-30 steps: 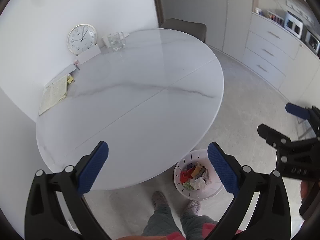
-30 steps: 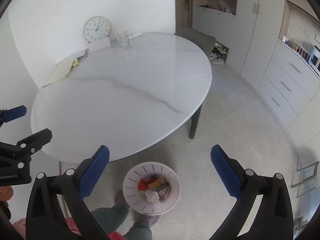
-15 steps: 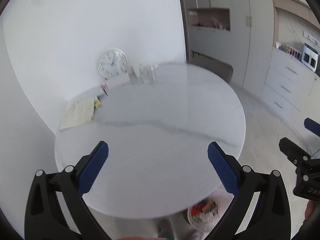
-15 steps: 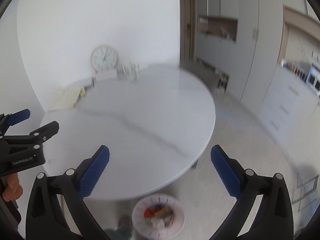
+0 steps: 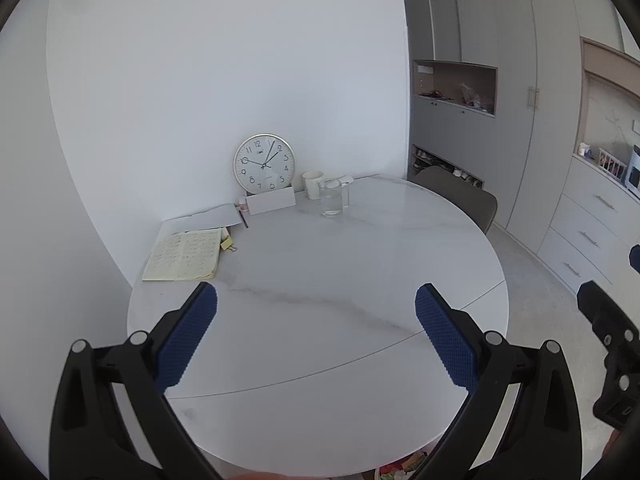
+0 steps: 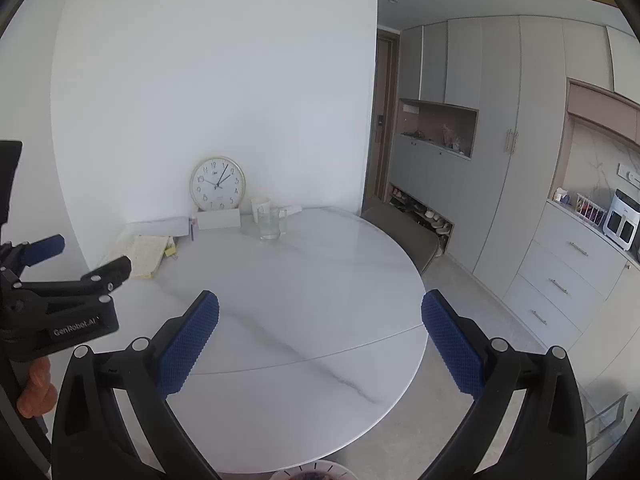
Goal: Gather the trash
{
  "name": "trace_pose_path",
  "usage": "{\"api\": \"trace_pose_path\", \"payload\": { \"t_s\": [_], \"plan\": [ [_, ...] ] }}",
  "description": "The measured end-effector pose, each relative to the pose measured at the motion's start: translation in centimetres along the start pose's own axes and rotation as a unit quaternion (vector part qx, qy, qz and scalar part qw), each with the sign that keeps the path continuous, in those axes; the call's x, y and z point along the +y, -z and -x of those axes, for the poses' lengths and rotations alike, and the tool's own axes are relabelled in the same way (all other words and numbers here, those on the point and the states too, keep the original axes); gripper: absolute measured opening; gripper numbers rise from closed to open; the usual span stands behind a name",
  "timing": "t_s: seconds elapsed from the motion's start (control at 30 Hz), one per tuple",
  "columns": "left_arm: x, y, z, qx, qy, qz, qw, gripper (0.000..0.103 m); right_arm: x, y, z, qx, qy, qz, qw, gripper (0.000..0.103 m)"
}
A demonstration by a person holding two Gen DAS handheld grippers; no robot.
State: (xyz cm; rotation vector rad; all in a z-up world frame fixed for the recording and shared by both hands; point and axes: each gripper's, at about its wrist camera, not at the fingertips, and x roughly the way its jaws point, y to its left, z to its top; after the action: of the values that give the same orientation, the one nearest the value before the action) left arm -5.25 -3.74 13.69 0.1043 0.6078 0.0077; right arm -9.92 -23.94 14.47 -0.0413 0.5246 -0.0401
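My left gripper (image 5: 316,332) hangs open above the near half of the round white marble table (image 5: 360,272), with nothing between its blue pads. My right gripper (image 6: 320,336) is open too, over the same table (image 6: 320,272), also holding nothing. The white trash basket (image 6: 312,474) shows only as a sliver of rim below the table's front edge. In the left wrist view a scrap of its colourful trash (image 5: 400,470) peeks out at the bottom. Each view catches the other gripper at its side: the right gripper (image 5: 612,340), the left gripper (image 6: 60,280).
At the table's back stand a wall clock (image 5: 264,164), a white cup (image 5: 313,184), a glass jug (image 5: 332,198), a white card (image 5: 270,202) and an open notebook (image 5: 184,254). A grey chair (image 5: 460,194) sits behind the table. Cabinets (image 6: 560,280) line the right wall.
Both grippers tilted upward, so the views rose from the floor and basket to the table's back and the wall. The basket slid almost out of sight. Both stayed open.
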Motion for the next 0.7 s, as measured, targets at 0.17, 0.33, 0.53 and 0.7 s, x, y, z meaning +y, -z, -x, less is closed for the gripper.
{"api": "trace_pose_path", "payload": {
  "t_s": [0.17,0.33,0.53,0.7],
  "plan": [
    [1.0,0.0,-0.9,0.004,-0.001,0.010,0.9999,0.095,0.7,0.4,-0.8,0.012,-0.004,0.003,1.000,0.101],
    [1.0,0.0,-1.4,0.008,0.001,0.007,0.9999,0.095,1.0,0.5,-1.3,0.015,-0.003,0.003,1.000,0.101],
    [0.7,0.2,-1.5,0.014,0.007,0.003,0.9999,0.095,1.0,0.7,-1.5,0.016,-0.001,-0.001,1.000,0.101],
    [0.8,0.2,-1.4,0.017,0.010,0.003,0.9998,0.095,0.9,0.7,-1.3,0.017,-0.001,-0.003,1.000,0.101]
  ]
}}
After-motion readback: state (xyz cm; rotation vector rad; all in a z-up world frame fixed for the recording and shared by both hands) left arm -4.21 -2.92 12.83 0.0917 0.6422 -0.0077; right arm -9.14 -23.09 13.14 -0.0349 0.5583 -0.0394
